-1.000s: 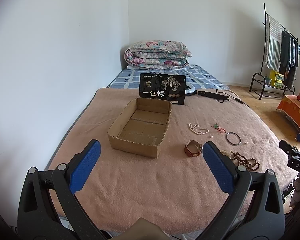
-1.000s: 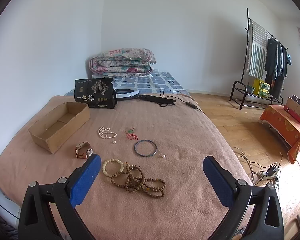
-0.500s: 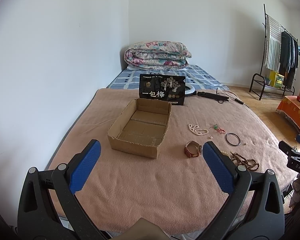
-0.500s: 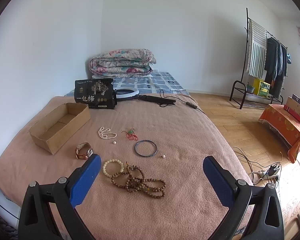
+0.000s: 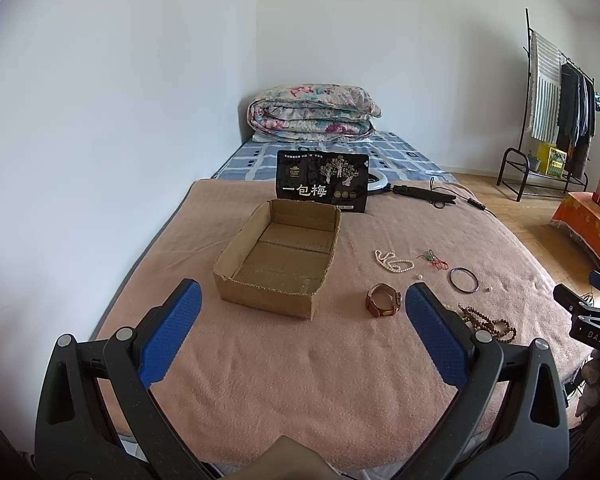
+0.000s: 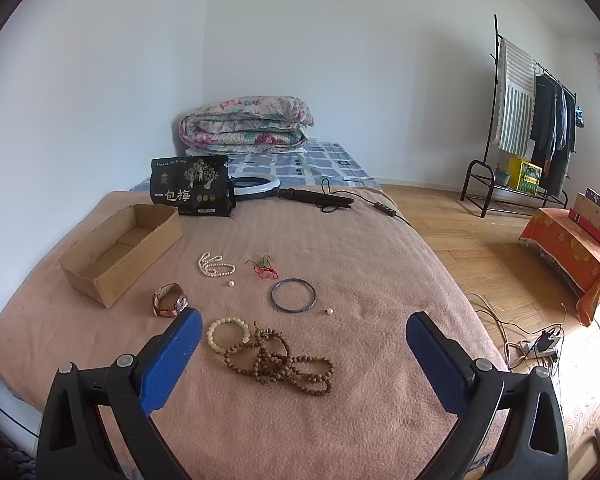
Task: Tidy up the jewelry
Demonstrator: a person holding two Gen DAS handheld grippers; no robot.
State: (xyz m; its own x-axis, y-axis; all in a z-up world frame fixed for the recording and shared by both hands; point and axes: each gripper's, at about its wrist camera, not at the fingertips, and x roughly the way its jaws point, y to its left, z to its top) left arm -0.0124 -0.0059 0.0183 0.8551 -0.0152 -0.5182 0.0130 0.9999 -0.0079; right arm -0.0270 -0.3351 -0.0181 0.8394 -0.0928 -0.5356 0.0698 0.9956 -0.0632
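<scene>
An empty cardboard box (image 5: 278, 258) (image 6: 120, 252) sits on the pink blanket. To its right lie a brown-strap watch (image 5: 383, 300) (image 6: 169, 300), a pearl necklace (image 5: 392, 262) (image 6: 214, 265), a red cord (image 6: 263, 268), a dark bangle (image 5: 464, 280) (image 6: 293, 295), a pale bead bracelet (image 6: 229, 332) and a pile of brown wooden beads (image 6: 282, 362) (image 5: 486, 322). My left gripper (image 5: 300, 316) hangs open near the bed's front edge, short of the box. Just before the wooden beads, my right gripper (image 6: 300, 344) is open too, holding nothing.
A black printed bag (image 5: 322, 186) stands behind the box, with a ring light (image 6: 256, 182) and its cable beside it. A folded quilt (image 5: 312, 114) lies at the far end. Right of the bed are wood floor, a clothes rack (image 6: 536, 120) and an orange-covered stand (image 6: 572, 248).
</scene>
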